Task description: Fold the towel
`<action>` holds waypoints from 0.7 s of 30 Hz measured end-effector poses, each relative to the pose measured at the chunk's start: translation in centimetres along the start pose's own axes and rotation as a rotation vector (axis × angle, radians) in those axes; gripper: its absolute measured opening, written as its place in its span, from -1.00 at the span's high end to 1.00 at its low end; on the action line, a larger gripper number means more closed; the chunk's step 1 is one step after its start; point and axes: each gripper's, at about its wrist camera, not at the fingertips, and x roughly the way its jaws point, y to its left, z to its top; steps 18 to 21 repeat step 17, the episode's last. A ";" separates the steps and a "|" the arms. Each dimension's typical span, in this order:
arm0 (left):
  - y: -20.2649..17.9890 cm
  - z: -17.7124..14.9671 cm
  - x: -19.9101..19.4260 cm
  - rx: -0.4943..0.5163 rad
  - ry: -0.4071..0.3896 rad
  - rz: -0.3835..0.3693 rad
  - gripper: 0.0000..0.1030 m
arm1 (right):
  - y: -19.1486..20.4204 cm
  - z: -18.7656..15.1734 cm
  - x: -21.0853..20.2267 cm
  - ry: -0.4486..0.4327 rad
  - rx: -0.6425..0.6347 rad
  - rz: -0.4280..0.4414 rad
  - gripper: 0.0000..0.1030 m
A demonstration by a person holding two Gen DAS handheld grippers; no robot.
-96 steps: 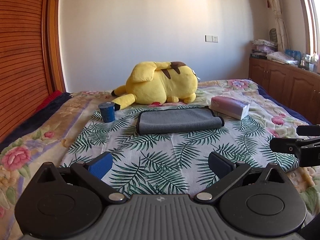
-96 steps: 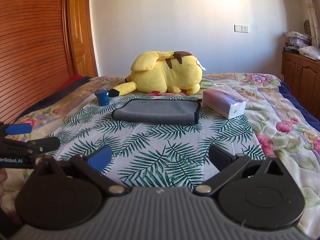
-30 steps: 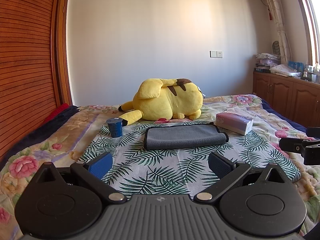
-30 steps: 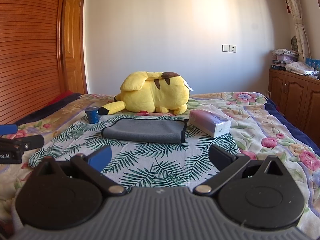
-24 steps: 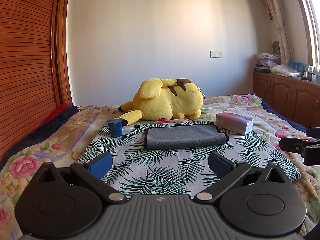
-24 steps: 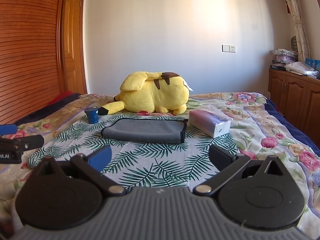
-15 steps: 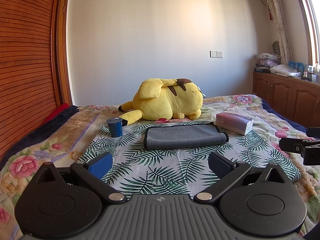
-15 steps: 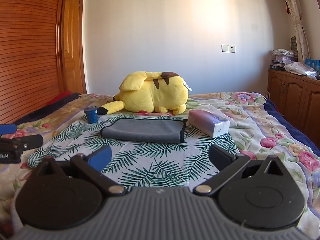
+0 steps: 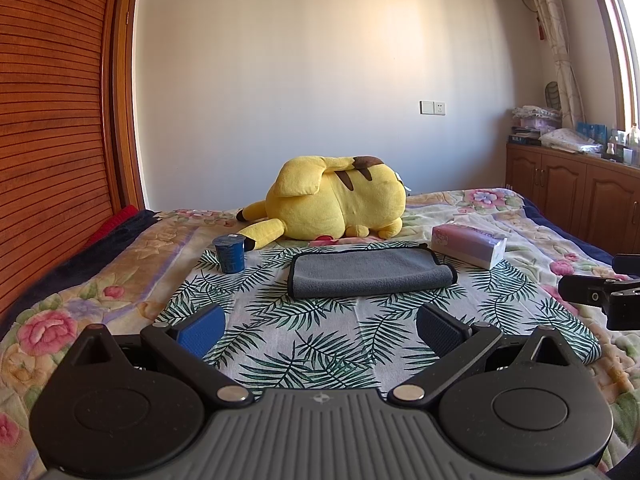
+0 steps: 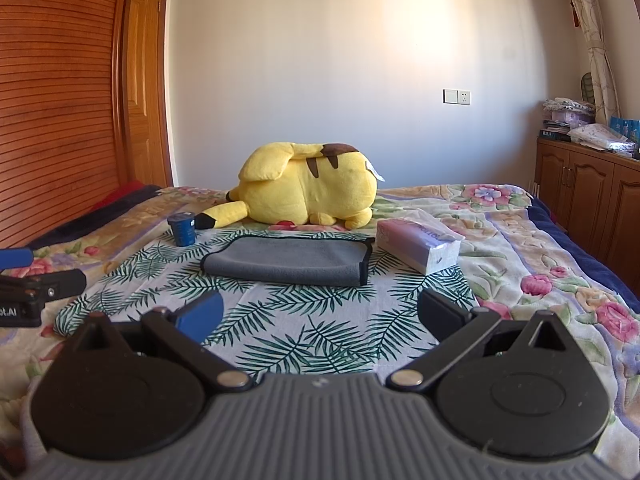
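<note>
Lying folded on the palm-leaf bed sheet (image 9: 320, 332), the grey microfibre towel (image 9: 370, 273) sits well apart from both tools — left tool (image 9: 320, 326) and right tool (image 10: 320, 314) spread, holding nothing.

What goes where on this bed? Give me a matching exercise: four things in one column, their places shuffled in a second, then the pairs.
Things:
1. grey towel
2. blue cup
3. tissue pack
4. yellow plush

Places:
A. behind the towel
B. right of the towel
C. middle of the palm-leaf cloth
D. left of the towel

Pairs: 1-C, 2-D, 3-B, 4-A
</note>
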 end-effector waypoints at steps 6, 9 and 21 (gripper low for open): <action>0.0 0.0 0.0 0.000 0.000 -0.001 -0.69 | 0.0 0.0 0.0 0.000 0.000 0.000 -1.00; 0.0 0.0 0.0 -0.001 0.000 0.000 -0.69 | 0.0 0.0 0.0 0.000 0.000 0.000 -1.00; -0.2 -0.1 0.0 0.001 0.001 -0.002 -0.69 | 0.0 0.0 0.0 0.000 0.000 0.000 -1.00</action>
